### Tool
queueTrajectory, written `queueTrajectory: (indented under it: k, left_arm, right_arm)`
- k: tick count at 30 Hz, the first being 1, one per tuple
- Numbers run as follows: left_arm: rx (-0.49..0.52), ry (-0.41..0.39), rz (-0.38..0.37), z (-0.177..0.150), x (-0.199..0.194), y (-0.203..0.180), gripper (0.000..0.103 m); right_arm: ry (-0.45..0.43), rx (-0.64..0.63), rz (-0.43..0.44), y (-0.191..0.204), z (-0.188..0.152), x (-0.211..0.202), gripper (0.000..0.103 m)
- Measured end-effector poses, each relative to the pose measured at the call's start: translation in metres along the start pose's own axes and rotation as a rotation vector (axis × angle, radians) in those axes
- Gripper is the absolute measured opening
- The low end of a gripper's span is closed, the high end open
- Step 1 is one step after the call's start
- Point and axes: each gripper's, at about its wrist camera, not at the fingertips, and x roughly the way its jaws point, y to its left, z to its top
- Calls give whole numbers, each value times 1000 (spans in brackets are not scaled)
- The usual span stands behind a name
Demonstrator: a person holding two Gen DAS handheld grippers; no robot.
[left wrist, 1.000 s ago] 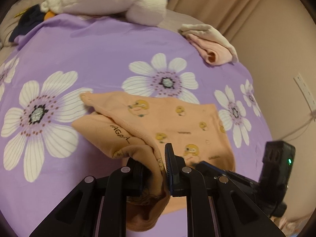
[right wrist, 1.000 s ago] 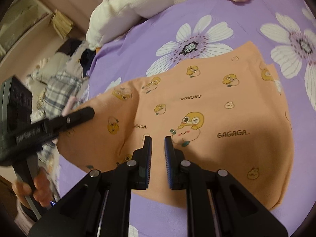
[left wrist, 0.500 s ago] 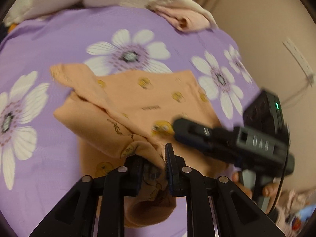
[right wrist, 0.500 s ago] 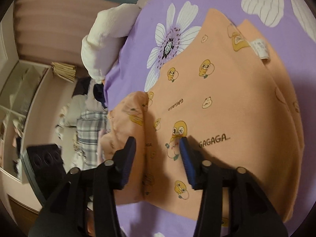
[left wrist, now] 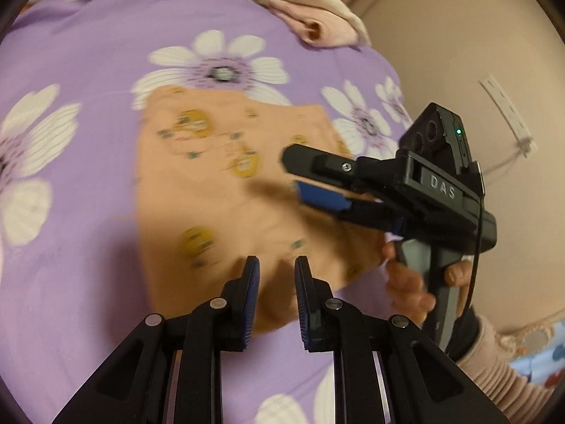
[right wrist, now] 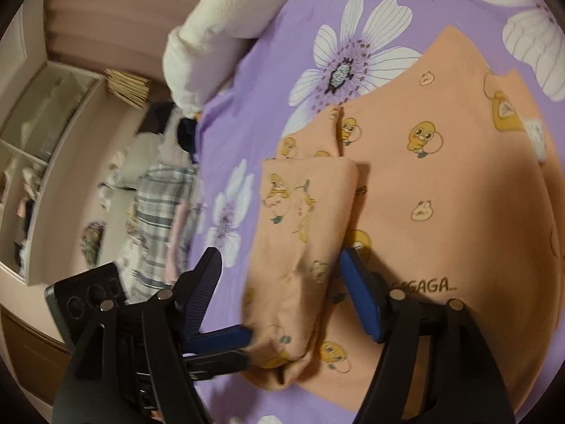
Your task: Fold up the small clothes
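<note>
One orange shirt (right wrist: 441,183) with duck prints lies flat on the purple flowered bedsheet (left wrist: 88,53), one sleeve (right wrist: 300,233) folded in over it. Two hand-held grippers: right hand-held gripper (right wrist: 279,272) released, jaws just been opening, straddling the sleeve without pressing. Left hand-held gripper (left wrist: 276,275) nearly closed, nothing pinched. One pink bundle (left wrist: 317,28) at the bed's far edge; one white pillow (right wrist: 219,31); shelves (right wrist: 39,134) beyond.

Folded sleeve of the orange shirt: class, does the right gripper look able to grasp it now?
Probably yes: the right gripper, whose jaws have just been opening, straddles the folded sleeve, with only the left gripper near its end.
</note>
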Motion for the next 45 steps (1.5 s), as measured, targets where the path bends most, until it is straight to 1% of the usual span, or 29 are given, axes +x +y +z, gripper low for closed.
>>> queueTrajectory:
  k: [2, 4, 6, 7, 8, 10, 13, 15, 17, 20, 23, 26, 36, 43, 44, 45]
  left_arm:
    - [-31, -8, 13, -5, -5, 11, 16]
    - [-66, -18, 25, -11, -9, 20, 16]
    - [-95, -32, 29, -14, -12, 26, 16]
    - [-105, -38, 37, -16, -15, 29, 16]
    - [-111, -44, 56, -18, -16, 30, 16]
    - [-115, -50, 93, -20, -20, 31, 16]
    - [-132, -58, 110, -22, -22, 34, 16]
    - [-136, -66, 123, -23, -24, 36, 16]
    - [-137, -75, 138, -24, -26, 37, 16]
    - [-136, -87, 153, -29, -30, 37, 16]
    - [-124, -93, 181, -30, -31, 37, 16]
    - [-120, -98, 184, -33, -33, 38, 16]
    - [-121, -122, 205, -40, -39, 40, 16]
    - [-129, -123, 207, -45, -42, 40, 16]
    - [-130, -124, 208, -45, -42, 40, 17]
    - [-131, -125, 209, -46, -42, 40, 22]
  right_arm:
    - [23, -12, -55, 2, 3, 9, 70]
    - [37, -50, -114, 8, 5, 18, 71]
    - [40, -82, -143, 13, 8, 25, 71]
    - [41, -94, -155, 15, 9, 30, 68]
    - [36, -104, -172, 17, 12, 35, 64]
    - [34, -121, -189, 18, 15, 42, 59]
    - [17, -161, -234, 21, 18, 54, 48]
    - [2, -165, -248, 19, 20, 57, 41]
    - [-17, -161, -261, 18, 21, 59, 32]
    - [-28, -171, -289, 19, 23, 62, 21]
    - [-33, -177, -293, 22, 22, 60, 12]
    - [-43, -202, -304, 29, 20, 58, 10]
    - [-86, -289, -351, 58, 15, 53, 8]
    - [-111, -312, -354, 72, 12, 46, 8]
    - [-114, -313, -353, 73, 12, 45, 8]
    - [-117, -316, -354, 74, 12, 44, 8]
